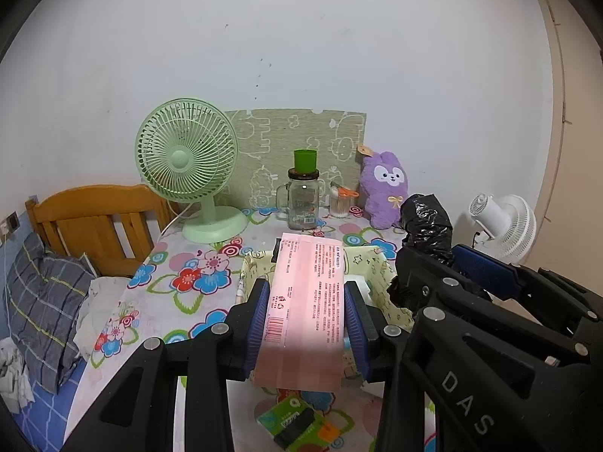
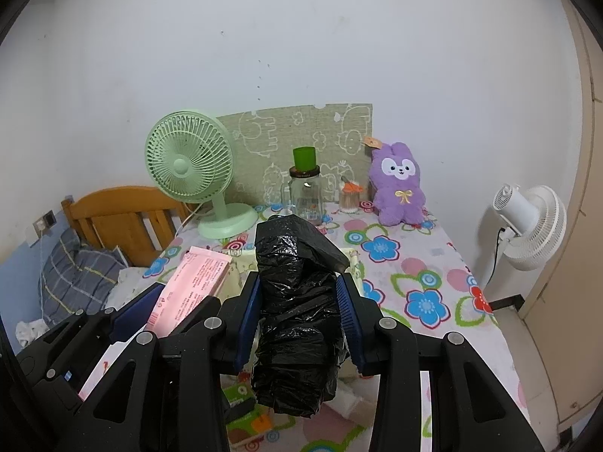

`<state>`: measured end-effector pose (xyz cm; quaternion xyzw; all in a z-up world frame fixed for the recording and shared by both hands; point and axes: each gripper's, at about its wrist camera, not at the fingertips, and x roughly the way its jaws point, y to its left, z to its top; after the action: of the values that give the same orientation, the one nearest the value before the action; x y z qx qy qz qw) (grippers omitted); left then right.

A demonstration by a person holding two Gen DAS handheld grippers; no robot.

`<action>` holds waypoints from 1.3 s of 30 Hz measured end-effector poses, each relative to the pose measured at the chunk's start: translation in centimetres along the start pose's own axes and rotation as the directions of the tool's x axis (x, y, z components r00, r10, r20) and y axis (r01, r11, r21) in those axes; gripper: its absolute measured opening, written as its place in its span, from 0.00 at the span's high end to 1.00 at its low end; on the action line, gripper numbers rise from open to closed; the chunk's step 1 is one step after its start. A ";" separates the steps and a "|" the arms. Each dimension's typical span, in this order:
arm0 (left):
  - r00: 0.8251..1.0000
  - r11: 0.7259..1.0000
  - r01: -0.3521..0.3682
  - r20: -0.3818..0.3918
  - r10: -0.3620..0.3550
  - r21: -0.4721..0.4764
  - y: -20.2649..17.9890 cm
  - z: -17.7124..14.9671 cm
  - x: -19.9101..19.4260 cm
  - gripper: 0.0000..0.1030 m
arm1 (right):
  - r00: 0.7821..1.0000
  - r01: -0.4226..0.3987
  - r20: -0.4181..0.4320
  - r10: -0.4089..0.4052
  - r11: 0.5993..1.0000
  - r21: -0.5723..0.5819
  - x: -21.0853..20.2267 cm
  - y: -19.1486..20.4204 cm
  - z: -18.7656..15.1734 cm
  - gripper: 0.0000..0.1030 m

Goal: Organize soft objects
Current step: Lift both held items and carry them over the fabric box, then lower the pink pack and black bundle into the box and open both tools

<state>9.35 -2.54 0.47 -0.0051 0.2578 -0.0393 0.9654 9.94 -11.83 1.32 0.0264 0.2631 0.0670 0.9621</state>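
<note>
Two fans (image 1: 186, 158) (image 1: 503, 226), one plush (image 1: 384, 188), one jar (image 1: 303, 199).

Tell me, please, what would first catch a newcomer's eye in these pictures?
Up front, the left hand-held gripper clamps a pink packet while the right hand-held gripper clamps a bundle of black plastic bags, both above the flowered tablecloth. Behind them, by the wall, stand a green fan and a purple plush rabbit.

pink pack (image 1: 306, 301) – black bag roll (image 2: 297, 320), aloft
</note>
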 end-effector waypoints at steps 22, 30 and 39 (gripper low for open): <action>0.999 1.000 -0.009 -0.052 0.008 -0.010 0.8 1.4 7.2 0.61 | 0.999 0.003 -0.051 -0.003 1.000 -0.002 8.1 -0.6 2.2 0.58; 0.996 1.000 0.002 -0.093 -0.004 -0.022 1.1 1.0 9.9 0.61 | 0.996 -0.008 -0.090 0.008 1.000 0.001 10.9 -0.9 2.1 0.58; 0.988 0.999 0.010 -0.151 -0.015 -0.032 1.6 0.1 12.1 0.59 | 0.989 -0.022 -0.146 0.022 1.000 0.007 13.5 -0.9 1.3 0.58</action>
<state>20.00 -1.85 -5.51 -0.0185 0.3308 -0.0415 0.9426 22.24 -10.77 -4.45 0.0267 0.3325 0.0786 0.9394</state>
